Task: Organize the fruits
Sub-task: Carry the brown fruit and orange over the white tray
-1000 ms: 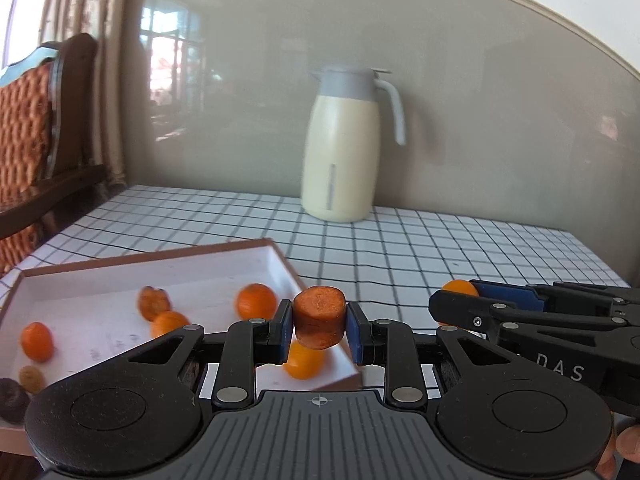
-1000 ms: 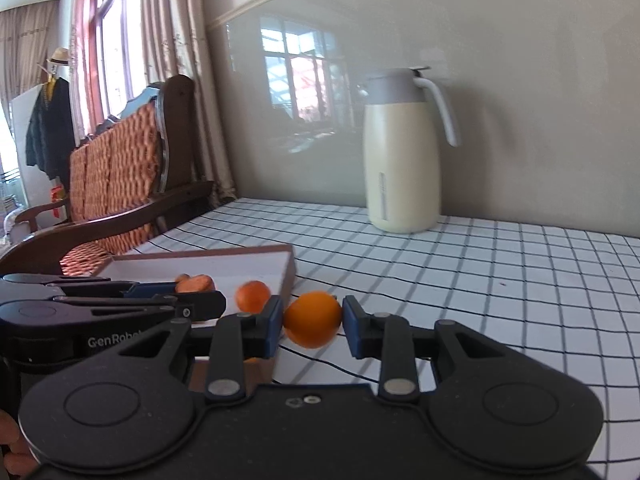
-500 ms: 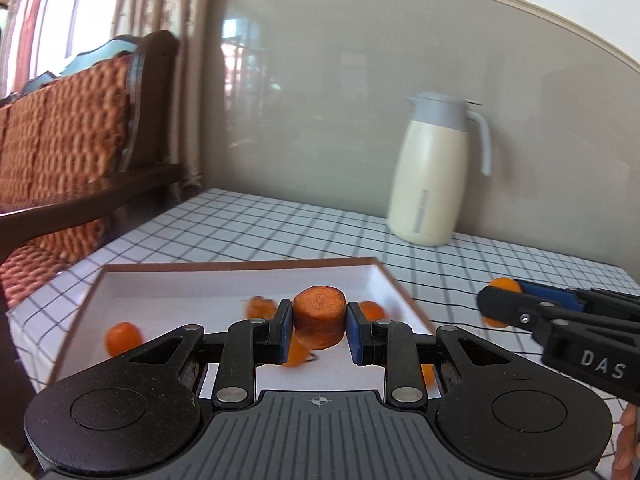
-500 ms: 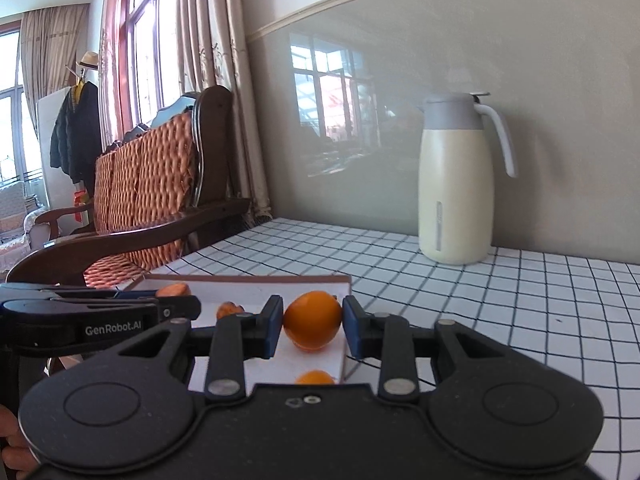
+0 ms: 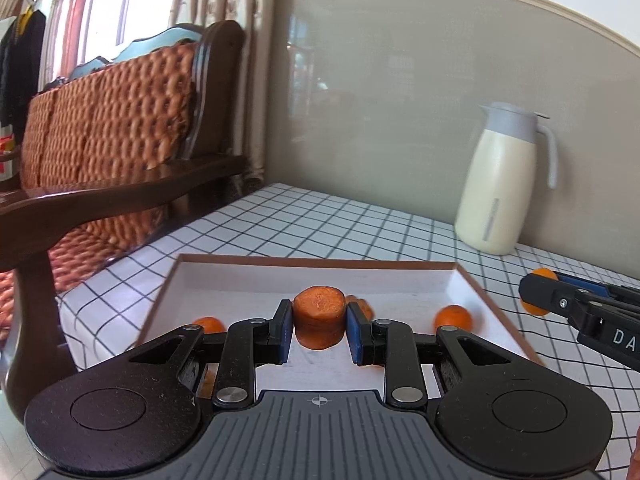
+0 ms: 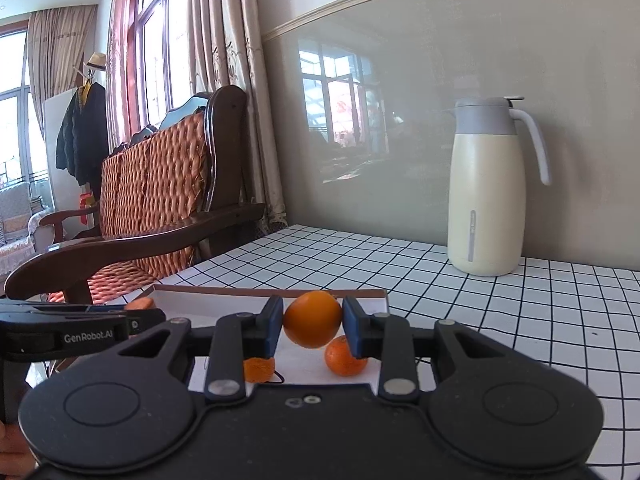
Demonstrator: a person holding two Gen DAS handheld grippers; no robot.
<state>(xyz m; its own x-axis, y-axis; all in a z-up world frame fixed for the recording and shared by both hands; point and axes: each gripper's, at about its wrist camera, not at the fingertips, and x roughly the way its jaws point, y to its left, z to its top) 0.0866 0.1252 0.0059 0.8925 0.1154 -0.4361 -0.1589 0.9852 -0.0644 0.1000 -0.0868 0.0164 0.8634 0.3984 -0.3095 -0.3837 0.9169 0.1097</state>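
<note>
Left claw [image 5: 319, 330]: clenched on a carrot chunk [image 5: 319, 318], blue pads pressing both sides, cut face up. The chunk is held up over the white tray [image 5: 312, 276], off its floor.

Right claw [image 6: 313, 326]: clenched on an orange [image 6: 313, 319], pads on both sides. It hangs above the tray's right end, clear of the fruit beneath.

Tray: shallow, white inside, brown rim, sitting on the checked tabletop [image 6: 520, 312].
- left wrist view: one small orange fruit [image 5: 452, 317] near the right wall, another [image 5: 208, 325] at the left, partly hidden behind the claw's arm. Something orange just behind the carrot chunk, mostly blocked, can't tell what it is.
- right wrist view: a small orange fruit [image 6: 344, 356] lies on the tray floor right under the held orange, and a second [image 6: 259, 369] sits left of it, half covered by the claw linkage.

The two claws are side by side: each shows at the edge of the other's view, both with their loads visible.

Cream jug [image 6: 486, 188] with grey lid and handle stands upright at the far side of the tabletop against the wall, well apart from the tray. Wooden bench with woven orange cushion [image 5: 104, 120] is left of the tabletop. Part of a hand shows at the lower left corner of the right wrist view.
</note>
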